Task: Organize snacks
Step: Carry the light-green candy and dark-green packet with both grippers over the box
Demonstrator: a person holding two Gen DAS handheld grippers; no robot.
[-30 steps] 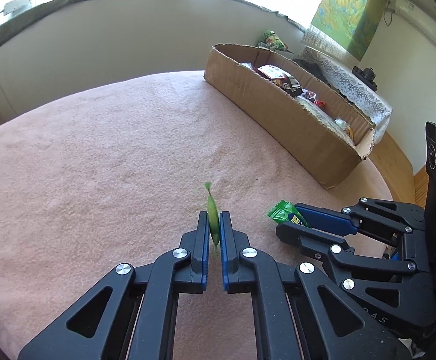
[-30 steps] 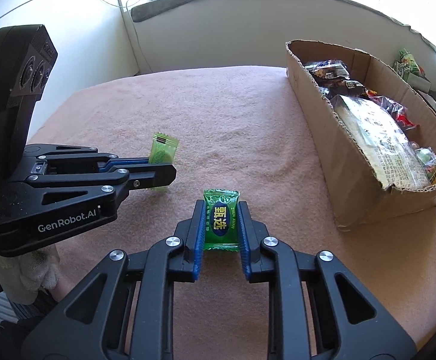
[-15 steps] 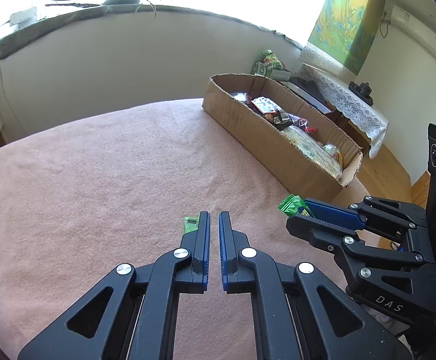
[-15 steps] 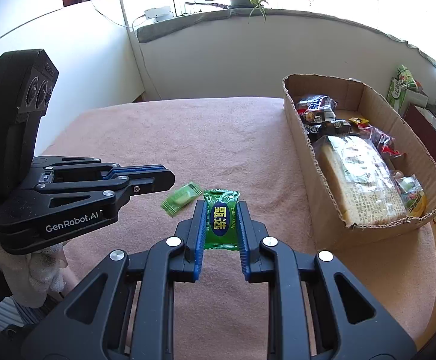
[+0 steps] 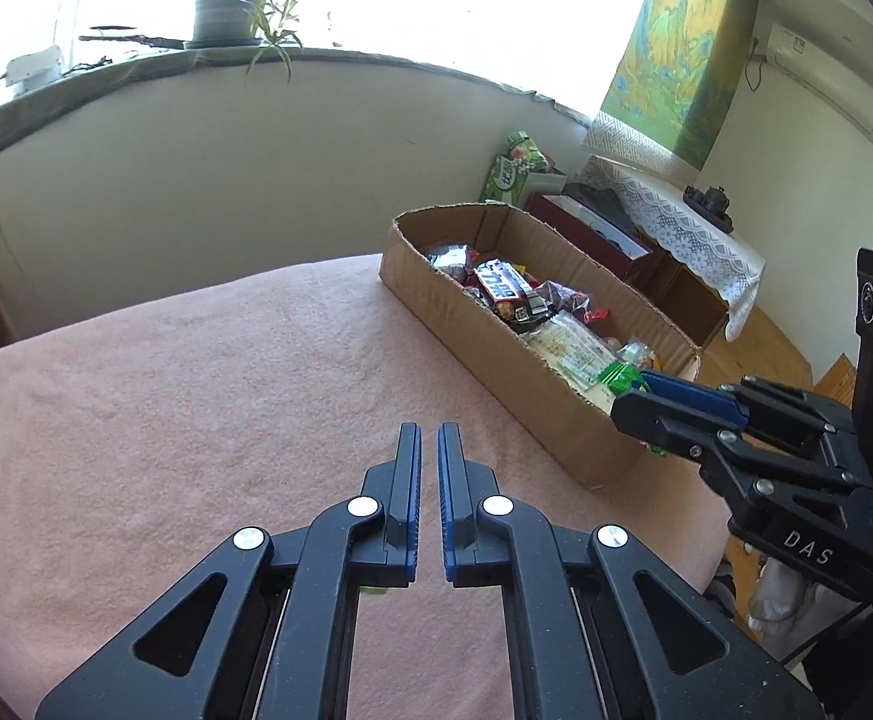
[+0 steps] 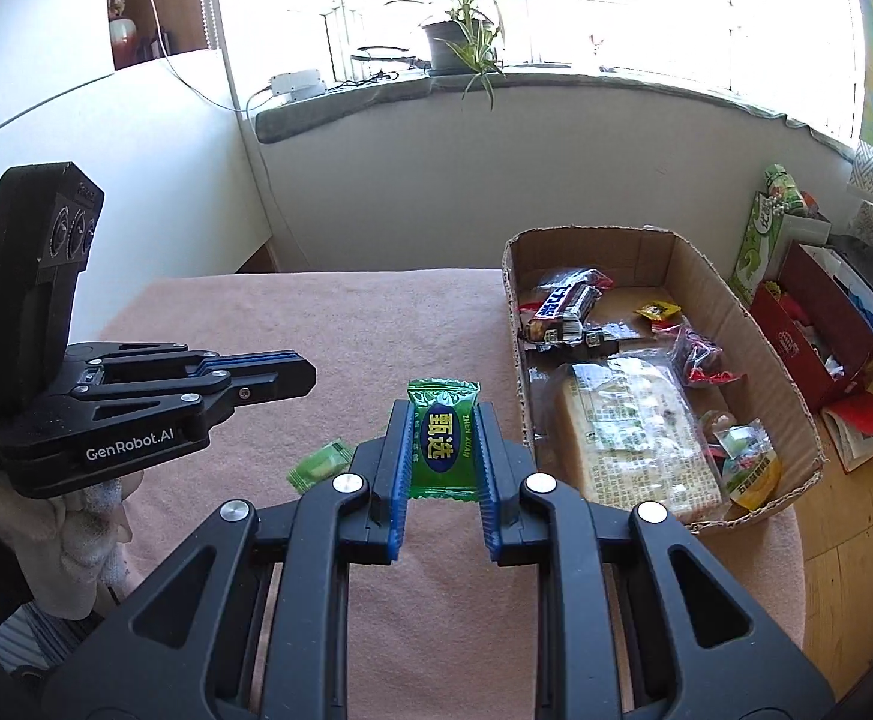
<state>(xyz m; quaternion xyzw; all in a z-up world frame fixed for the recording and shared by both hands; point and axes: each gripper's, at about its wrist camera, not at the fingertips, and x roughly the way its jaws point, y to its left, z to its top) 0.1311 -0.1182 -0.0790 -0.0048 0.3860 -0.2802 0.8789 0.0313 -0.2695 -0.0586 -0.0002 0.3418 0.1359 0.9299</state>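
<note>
My left gripper point(image 5: 428, 429) hangs over the pink cloth point(image 5: 196, 390), shut, with nothing between its blue pads. In the right wrist view the left gripper point(image 6: 310, 373) sits at the left, and a pale green candy point(image 6: 319, 463) lies loose on the cloth below it. My right gripper point(image 6: 442, 405) is shut on a dark green wrapped candy point(image 6: 443, 441), held flat between the pads. From the left wrist view the right gripper point(image 5: 640, 387) and its candy point(image 5: 619, 377) hover by the near end of the cardboard box point(image 5: 496, 360), which holds several snacks.
The box point(image 6: 754, 324) holds a bread pack point(image 6: 634, 438) and a chocolate bar point(image 6: 565, 303). A red box point(image 6: 814, 324) and a green carton point(image 6: 760, 228) stand beyond it. A potted plant point(image 5: 226, 15) sits on the windowsill. A gloved hand point(image 6: 70, 516) holds the left gripper.
The pale green candy slipped out of the left gripper and now lies on the cloth. Both grippers have risen, the right one still holding its dark green candy.
</note>
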